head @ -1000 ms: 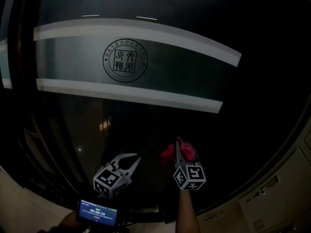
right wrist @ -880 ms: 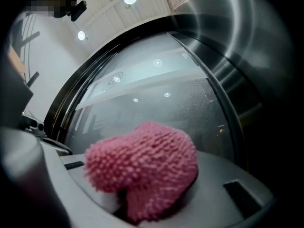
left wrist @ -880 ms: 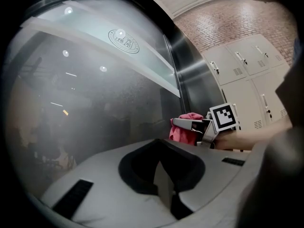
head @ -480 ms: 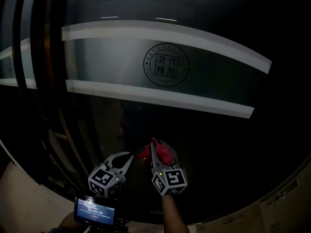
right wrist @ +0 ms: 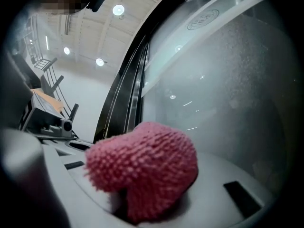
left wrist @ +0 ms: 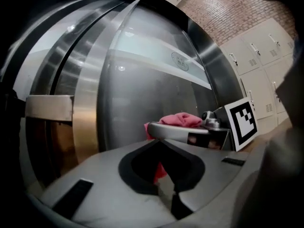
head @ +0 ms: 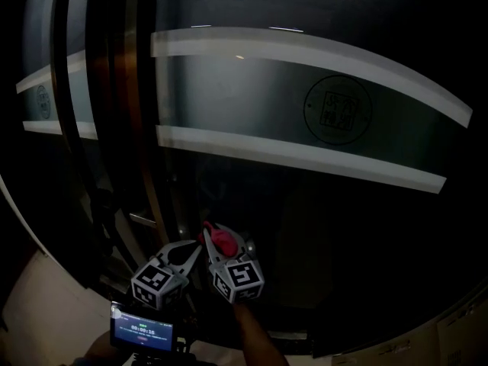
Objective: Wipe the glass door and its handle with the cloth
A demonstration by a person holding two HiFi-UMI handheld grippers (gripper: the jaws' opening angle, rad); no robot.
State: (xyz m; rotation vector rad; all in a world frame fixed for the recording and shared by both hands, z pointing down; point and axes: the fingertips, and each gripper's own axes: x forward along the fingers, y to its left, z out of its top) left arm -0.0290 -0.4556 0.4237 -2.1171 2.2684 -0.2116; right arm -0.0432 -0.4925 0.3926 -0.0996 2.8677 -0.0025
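Two grippers side by side, low before one glass door (head: 343,242). Across the door, two pale stripes: upper stripe (head: 290,46) and lower stripe (head: 305,157), frosted band between, one round seal (head: 338,110) on that band. One handle (left wrist: 88,122) at the door's left: a broad upright steel bar, with one short bracket (left wrist: 47,108) level beside it. Right gripper (head: 226,242) clamped on one pink cloth (right wrist: 142,165), a bunched, nubby wad filling the gap between both jaws and bulging past the tips. Cloth up at the glass below the lower stripe, just right of the handle; touching the pane or just off it, cannot tell. Left gripper (left wrist: 159,141) just left of the right one, jaws together at the tips around a dark hollow, gripping nothing; only a sliver of cloth seen through that hollow, beyond it. One small lit screen (head: 141,332) at the bottom of the head view, under the left gripper. Far right in the left gripper view, pale lockers (left wrist: 259,51) below a brick wall (left wrist: 228,13)
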